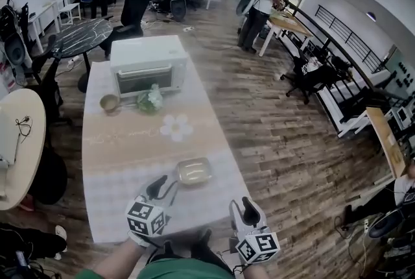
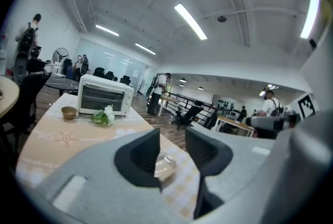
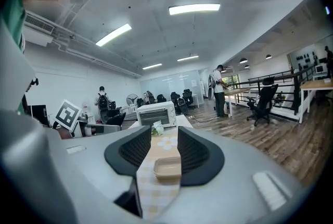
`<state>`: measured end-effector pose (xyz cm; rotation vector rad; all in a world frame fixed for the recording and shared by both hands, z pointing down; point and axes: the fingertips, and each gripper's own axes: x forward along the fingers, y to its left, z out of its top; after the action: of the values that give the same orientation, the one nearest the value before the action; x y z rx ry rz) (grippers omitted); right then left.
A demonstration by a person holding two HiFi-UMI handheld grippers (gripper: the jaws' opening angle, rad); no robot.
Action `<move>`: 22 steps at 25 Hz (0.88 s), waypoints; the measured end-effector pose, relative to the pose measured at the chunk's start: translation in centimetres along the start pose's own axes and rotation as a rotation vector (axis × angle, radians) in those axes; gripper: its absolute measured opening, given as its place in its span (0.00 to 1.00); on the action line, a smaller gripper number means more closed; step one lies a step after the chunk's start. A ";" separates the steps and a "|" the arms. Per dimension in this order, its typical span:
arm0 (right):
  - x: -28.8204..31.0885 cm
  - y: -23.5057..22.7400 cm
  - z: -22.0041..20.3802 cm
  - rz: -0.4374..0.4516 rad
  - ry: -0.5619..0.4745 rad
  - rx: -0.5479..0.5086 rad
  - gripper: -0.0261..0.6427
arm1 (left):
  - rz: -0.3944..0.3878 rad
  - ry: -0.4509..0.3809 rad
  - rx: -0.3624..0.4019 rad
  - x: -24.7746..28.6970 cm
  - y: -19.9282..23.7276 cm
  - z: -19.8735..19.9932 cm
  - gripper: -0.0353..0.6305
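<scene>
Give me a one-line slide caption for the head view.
Open left gripper and right gripper held near a beige tray on a long table; white toaster oven, bowl and flowers beyond.

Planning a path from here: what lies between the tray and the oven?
Head view: past the tray lies a flat white flower shape, then a leafy bunch right before the oven. The bowl sits off to the side.

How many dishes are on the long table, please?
2. A small round bowl stands at the far end, before the oven, left of the flowers. A shallow rectangular tray lies at the near end, just beyond the left gripper. Inside the oven cannot be seen.
</scene>
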<state>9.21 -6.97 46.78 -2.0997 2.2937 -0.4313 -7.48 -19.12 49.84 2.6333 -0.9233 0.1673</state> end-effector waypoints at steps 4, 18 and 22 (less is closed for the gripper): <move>2.1 -1.7 1.0 0.053 -0.015 0.017 0.28 | 0.071 -0.012 0.014 1.2 0.7 1.2 0.28; 9.3 -13.8 -1.1 0.217 0.040 0.158 0.28 | 0.280 -0.001 -0.069 9.9 1.2 -0.8 0.28; 12.1 -15.2 -2.2 0.244 0.092 0.204 0.28 | 0.333 0.047 -0.116 10.2 2.9 -2.7 0.28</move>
<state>22.40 -19.36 54.16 -1.7173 2.3961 -0.7307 -1.31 -26.17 55.39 2.3447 -1.3091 0.2472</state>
